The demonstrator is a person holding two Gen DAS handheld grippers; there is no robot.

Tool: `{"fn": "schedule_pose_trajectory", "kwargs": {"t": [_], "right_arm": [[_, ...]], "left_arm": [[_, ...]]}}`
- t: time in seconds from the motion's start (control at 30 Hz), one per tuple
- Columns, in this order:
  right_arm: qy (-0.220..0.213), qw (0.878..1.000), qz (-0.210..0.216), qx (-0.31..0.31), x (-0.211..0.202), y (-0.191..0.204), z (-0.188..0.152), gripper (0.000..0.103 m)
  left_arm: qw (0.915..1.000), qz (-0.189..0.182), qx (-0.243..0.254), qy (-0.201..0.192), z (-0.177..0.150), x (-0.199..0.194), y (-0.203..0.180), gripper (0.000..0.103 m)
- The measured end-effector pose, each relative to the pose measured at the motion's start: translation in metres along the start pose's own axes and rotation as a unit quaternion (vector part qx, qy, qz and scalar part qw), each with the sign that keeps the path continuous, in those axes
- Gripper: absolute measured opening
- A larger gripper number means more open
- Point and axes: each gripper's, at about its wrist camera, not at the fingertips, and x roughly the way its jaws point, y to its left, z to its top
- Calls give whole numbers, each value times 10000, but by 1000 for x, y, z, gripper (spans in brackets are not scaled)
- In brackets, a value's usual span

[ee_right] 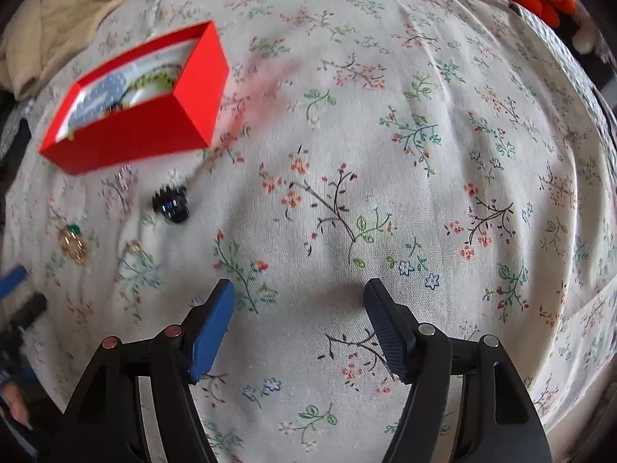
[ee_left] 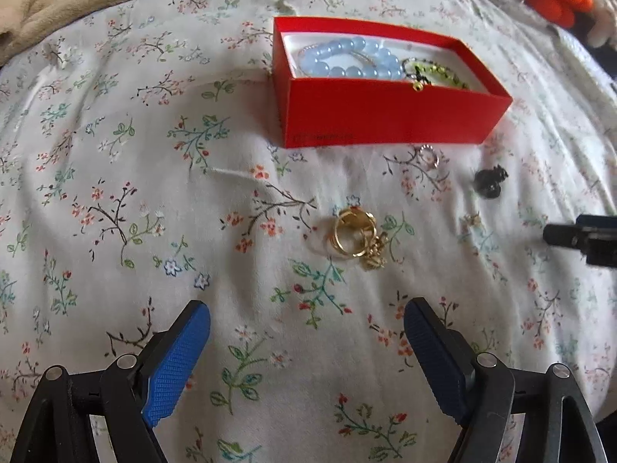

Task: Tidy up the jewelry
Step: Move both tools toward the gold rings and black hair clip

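Right now the open red cardboard box sits on the floral cotton bedspread, holding a pale blue bead bracelet and a green-and-black beaded piece. Just in front lie a small silver ring, a black beaded clump and tangled gold rings. Both the left gripper and right gripper hover spread wide, holding nothing.

The right-wrist view smears the red box with motion blur, so its contents are unreadable. In the left-wrist view the box's front wall hides part of the green beaded piece (its shape unclear); the small pale trinket is too tiny to identify
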Motion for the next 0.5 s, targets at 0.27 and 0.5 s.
{"fn": "schedule_pose_trajectory", "kwargs": {"t": [0.27,0.5], "right_arm": [[-98,9987,-255,-428,1,13,-9,78],[-43,9977,6,-673,-4,22,-8,78]], "left_arm": [[9991,-427,68,-6,0,13,5,78],[9991,273,-214,-235,-6,-7,-4,78]]}}
